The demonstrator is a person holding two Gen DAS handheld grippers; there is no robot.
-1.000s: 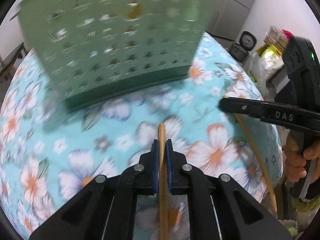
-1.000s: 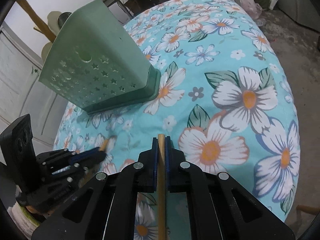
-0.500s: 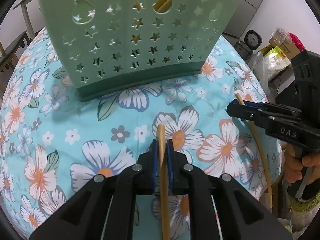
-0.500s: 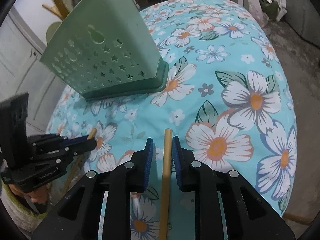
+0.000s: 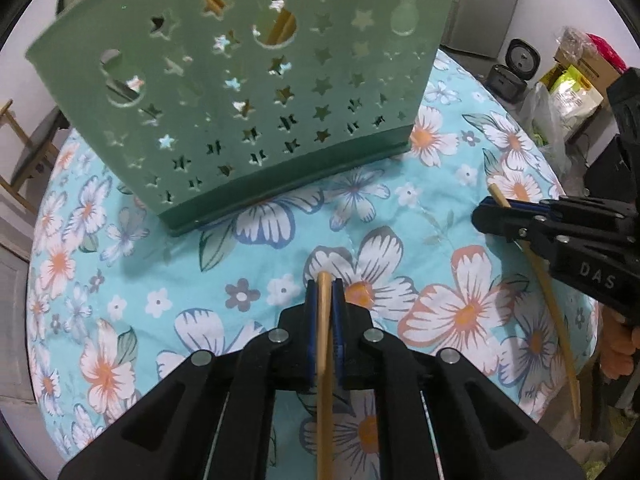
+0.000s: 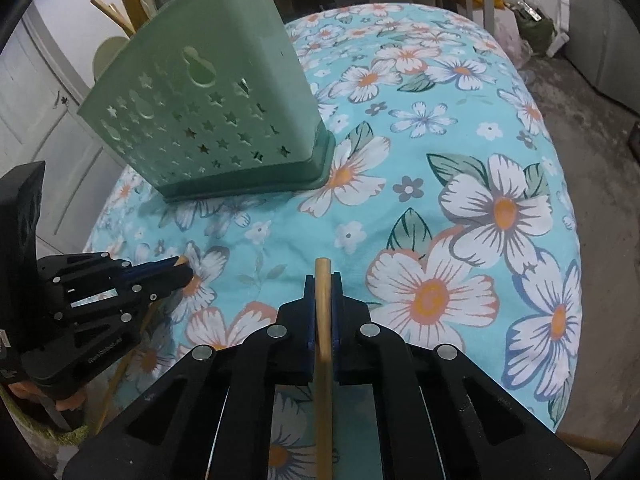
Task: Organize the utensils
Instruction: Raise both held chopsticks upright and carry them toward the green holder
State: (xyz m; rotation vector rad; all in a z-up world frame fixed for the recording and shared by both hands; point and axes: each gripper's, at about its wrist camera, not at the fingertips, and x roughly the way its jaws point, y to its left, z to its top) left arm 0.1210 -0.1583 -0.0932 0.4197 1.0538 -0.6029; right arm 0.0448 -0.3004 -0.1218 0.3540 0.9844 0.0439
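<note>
- Two chopsticks are in play: the left gripper (image 5: 325,292) is pinching one chopstick (image 5: 323,360) tight between its blue pads, tip poking just past the fingertips; the right gripper (image 6: 323,286) is clamping the second chopstick (image 6: 322,360) the same way.
- Each gripper is also showing in the other's view: the right one (image 5: 486,216) near the right edge of the table, the left one (image 6: 184,274) near the left edge. Both are hanging above the floral tablecloth (image 6: 460,208), well apart from each other.
- Green utensil holder (image 5: 240,92) is standing toward the far edge of the table, its star-punched wall facing both cameras. Wooden sticks are already showing through its holes and above its rim (image 6: 116,4). Its top opening is not visible, so the free slot cannot be judged.
- Risk: each stick is being held near one end, with a long tail trailing behind the fingers. Judging by that, a swing upward could drag the tail across the cloth or the table edge and twist the stick in the pads.
- Risk: the holder looks light and tall; a tip striking the wall or catching a cutout could tip or shove it.
- Risk: if both are converging on one opening, the grippers could collide or the sticks cross.
</note>
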